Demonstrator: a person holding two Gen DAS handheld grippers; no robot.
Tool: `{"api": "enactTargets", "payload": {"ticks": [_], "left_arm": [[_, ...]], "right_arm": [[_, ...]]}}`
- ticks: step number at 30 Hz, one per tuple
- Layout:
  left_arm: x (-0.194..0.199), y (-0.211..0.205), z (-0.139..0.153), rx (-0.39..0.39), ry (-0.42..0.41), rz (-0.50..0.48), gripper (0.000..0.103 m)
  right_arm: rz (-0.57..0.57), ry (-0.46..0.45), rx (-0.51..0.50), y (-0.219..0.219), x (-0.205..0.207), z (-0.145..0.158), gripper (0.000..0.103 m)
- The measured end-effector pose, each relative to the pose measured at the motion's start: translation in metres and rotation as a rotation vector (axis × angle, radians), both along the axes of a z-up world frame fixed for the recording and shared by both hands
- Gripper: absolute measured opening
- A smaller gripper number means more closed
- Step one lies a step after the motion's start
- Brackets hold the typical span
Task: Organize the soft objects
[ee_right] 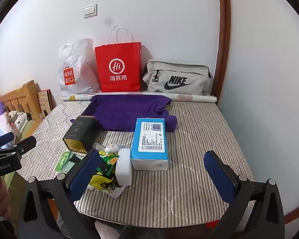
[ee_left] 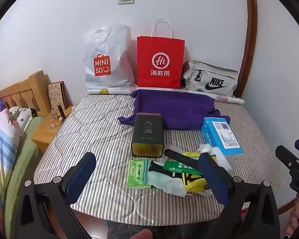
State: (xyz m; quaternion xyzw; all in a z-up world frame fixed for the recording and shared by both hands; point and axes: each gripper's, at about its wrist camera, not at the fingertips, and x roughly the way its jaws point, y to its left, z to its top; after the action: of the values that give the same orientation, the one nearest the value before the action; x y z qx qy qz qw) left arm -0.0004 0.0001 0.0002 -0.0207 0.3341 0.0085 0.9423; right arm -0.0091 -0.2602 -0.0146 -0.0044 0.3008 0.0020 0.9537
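Both our claws hang released above a striped mattress strewn with soft and hard items.

From the left wrist view, our left gripper is spread wide and empty over a small heap: a green cassette-print pack, a pale sock and a yellow pouch, beside a stiff dark tin. We judge the sock limp and light, best pinched mid-body. From the right wrist view, our right gripper is equally wide and empty; a blue tissue pack lies just ahead, squashy, best gripped across its narrow sides, with a white sponge touching it. A purple towel lies beyond, floppy, likely to drape.
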Motion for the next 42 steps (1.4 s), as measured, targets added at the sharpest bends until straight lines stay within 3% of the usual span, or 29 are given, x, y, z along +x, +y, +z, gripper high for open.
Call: {"api": "enactTargets", "payload": {"ticks": [42], "left_arm": [[-0.006, 0.002, 0.005, 0.017, -0.006, 0.004, 0.103]], "right_arm": [[0.006, -0.026, 0.014, 0.002, -0.012, 0.006, 0.103]]}}
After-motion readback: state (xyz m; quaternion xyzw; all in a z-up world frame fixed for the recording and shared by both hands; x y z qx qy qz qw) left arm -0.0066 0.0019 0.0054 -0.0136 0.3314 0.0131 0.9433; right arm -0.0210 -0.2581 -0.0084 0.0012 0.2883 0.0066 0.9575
